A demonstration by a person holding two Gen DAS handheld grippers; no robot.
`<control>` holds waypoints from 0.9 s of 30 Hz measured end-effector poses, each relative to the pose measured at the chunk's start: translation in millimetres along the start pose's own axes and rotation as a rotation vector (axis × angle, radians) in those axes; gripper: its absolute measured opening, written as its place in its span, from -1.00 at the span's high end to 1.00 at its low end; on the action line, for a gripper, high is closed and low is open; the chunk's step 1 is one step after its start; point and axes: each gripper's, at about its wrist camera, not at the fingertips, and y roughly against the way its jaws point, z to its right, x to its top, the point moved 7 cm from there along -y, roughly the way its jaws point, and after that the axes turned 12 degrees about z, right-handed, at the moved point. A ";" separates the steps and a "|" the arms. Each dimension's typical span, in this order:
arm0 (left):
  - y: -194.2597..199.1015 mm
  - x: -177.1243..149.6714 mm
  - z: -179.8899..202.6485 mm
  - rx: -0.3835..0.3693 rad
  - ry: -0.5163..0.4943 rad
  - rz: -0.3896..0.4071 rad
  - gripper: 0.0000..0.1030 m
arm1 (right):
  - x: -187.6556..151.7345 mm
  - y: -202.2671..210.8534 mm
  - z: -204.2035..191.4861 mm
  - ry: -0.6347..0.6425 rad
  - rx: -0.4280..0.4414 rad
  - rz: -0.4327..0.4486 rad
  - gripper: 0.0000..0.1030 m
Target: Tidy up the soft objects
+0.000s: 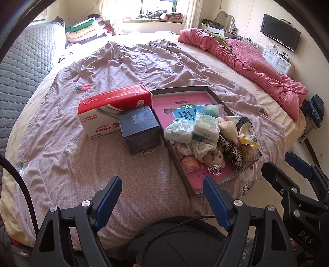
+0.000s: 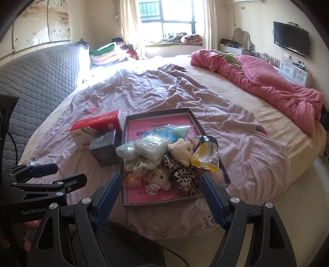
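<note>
A: Where do the soft things lie?

B: Heaped in the near half of the shallow box tray (image 2: pixel 186 112) on the bed (image 2: pixel 236 127), close to its near edge; two tissue packs (image 2: pixel 148 146), a pale plush bear (image 2: pixel 182 151), a second small plush (image 2: pixel 159 176), leopard-print cloth (image 2: pixel 185 176), a crumpled floral cloth (image 2: pixel 141 165), and a yellow snack bag (image 2: pixel 206 157) leaning at the right wall; the far half shows only the pink booklet (image 2: pixel 144 127).

A: So is it sorted or not?

B: It fits both; the pile may be gathered in already, or waiting to be taken out and placed; one look cannot settle that. Left of the tray, touching each other, stand a red tissue box (image 1: pixel 111 106) and a dark cube box (image 1: pixel 139 128) on the quilt.

A: And the tongs?

B: Left gripper (image 1: pixel 162 199) spread wide, pinching nothing, over the bed's near edge; right gripper (image 2: pixel 160 198) likewise spread and empty, framing the tray's near end.

A: The room?

B: A rumpled lilac quilt (image 1: pixel 123 67); a pink quilt (image 1: pixel 267 67) bunched along the far right edge; grey padded headboard (image 1: pixel 24 61) on the left; a bright window (image 2: pixel 166 18) beyond; a dark TV (image 2: pixel 291 39) on the right wall.
</note>
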 end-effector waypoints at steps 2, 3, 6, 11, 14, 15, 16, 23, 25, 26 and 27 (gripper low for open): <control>1.4 -0.7 -2.0 0.006 0.003 0.002 -0.56 | -1.4 1.8 -2.3 0.000 0.002 -0.002 -0.55; 1.8 -1.3 -2.7 0.007 0.005 0.001 -0.56 | -2.4 2.6 -3.6 -0.001 0.007 -0.005 -0.54; 4.4 -3.8 -4.1 0.013 0.004 0.000 -0.56 | -5.8 4.4 -5.1 0.000 0.002 -0.008 -0.55; 7.8 -7.3 -5.1 0.019 -0.001 0.000 -0.56 | -13.2 5.2 -7.2 0.002 0.001 -0.020 -0.55; 9.6 -8.7 -4.6 0.021 -0.004 0.001 -0.56 | -14.1 6.0 -8.5 0.008 0.001 -0.021 -0.55; 9.9 -9.5 -4.1 0.021 -0.007 0.000 -0.56 | -14.2 6.1 -9.0 0.010 0.002 -0.021 -0.55; 9.7 -9.5 -4.2 0.020 -0.008 -0.001 -0.56 | -14.8 6.1 -9.8 0.011 0.006 -0.023 -0.55; 10.2 -12.6 -6.7 0.025 -0.007 -0.009 -0.56 | -17.0 4.5 -7.4 0.003 0.000 -0.036 -0.55; 10.3 -13.5 -6.6 0.025 -0.008 -0.010 -0.56 | -17.5 3.8 -7.3 0.004 -0.002 -0.040 -0.55; 10.0 -13.6 -6.9 0.026 -0.008 -0.011 -0.56 | -18.2 3.4 -7.4 0.005 -0.001 -0.042 -0.55; 10.1 -13.8 -6.7 0.026 -0.008 -0.012 -0.56 | -18.4 3.1 -7.9 0.007 -0.001 -0.043 -0.55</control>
